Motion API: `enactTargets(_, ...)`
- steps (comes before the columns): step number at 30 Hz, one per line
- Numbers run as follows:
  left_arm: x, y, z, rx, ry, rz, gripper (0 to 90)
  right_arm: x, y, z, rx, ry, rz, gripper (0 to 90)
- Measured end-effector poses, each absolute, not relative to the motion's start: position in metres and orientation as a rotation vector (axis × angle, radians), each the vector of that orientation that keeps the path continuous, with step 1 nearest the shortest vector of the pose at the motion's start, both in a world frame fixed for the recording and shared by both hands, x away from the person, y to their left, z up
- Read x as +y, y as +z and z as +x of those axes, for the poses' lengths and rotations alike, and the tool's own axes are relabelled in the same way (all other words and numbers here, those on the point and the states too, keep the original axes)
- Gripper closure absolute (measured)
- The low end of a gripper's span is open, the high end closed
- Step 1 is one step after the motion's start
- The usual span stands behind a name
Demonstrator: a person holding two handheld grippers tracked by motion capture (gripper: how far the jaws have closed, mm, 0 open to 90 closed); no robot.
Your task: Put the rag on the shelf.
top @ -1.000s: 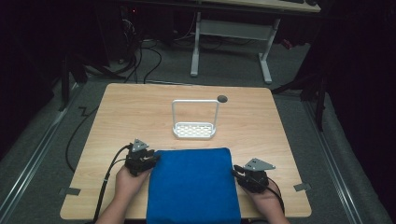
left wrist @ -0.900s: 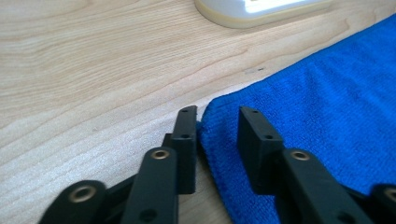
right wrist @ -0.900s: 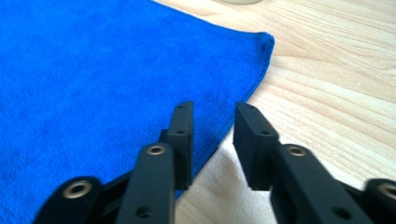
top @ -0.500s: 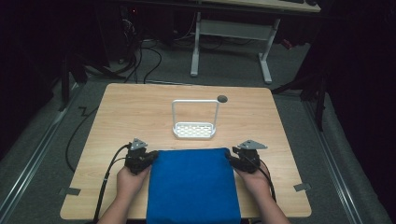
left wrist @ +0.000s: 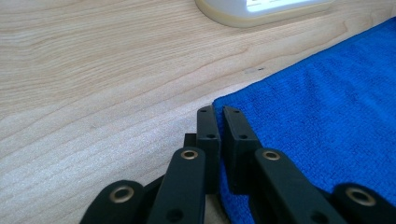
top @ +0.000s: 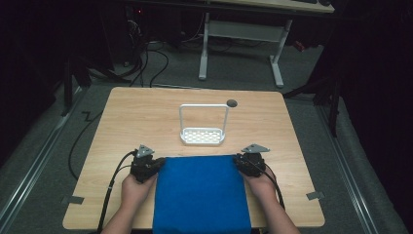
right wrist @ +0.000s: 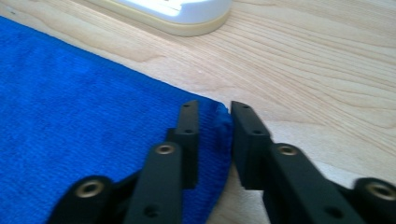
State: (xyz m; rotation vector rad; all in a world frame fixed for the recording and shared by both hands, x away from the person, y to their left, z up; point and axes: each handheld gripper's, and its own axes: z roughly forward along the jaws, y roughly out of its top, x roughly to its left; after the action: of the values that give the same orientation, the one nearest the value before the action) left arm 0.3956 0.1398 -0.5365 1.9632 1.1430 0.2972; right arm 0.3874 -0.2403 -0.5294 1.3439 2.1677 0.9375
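At the left, grey carpet (top: 44, 161) with a metal rail borders the light wooden table (top: 146, 117), and black cables trail across the floor beyond its far edge. The left gripper (top: 155, 165) sits at the far left corner of the blue towel (top: 199, 195), its jaws pressed together on that corner's edge. The towel lies flat at the table's near middle. Just beyond it stands a white rack (top: 203, 136), with a dark hole (top: 232, 103) farther off. The right gripper (top: 239, 163) has just been closing; the far right corner bunches between its jaws. Behind, white desk legs (top: 277, 63) stand in a dark room.
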Motion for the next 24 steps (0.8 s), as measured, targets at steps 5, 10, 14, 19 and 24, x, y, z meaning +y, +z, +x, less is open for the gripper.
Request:
enactTargets(5,0.14,-0.537,0.396,1.145,0.295,1.96,86.0,-0.238,-0.53,0.386,2.184,0.954,1.306,88.2)
enactTargets(10,0.142,-0.537,0.395,1.153,0.287,1.951,86.5,-0.24,-0.528,0.381,2.163,1.0,1.292,88.2)
enactTargets(14,0.14,-0.536,0.393,1.137,0.307,1.958,86.8,-0.24,-0.523,0.375,2.134,1.046,1.28,88.3)
enactTargets(19,0.142,-0.531,0.388,1.12,0.311,1.912,87.4,-0.237,-0.519,0.368,2.142,1.06,1.252,88.5)
enactTargets(24,0.142,-0.524,0.382,1.102,0.318,1.888,87.4,-0.239,-0.514,0.364,2.122,1.113,1.262,88.4)
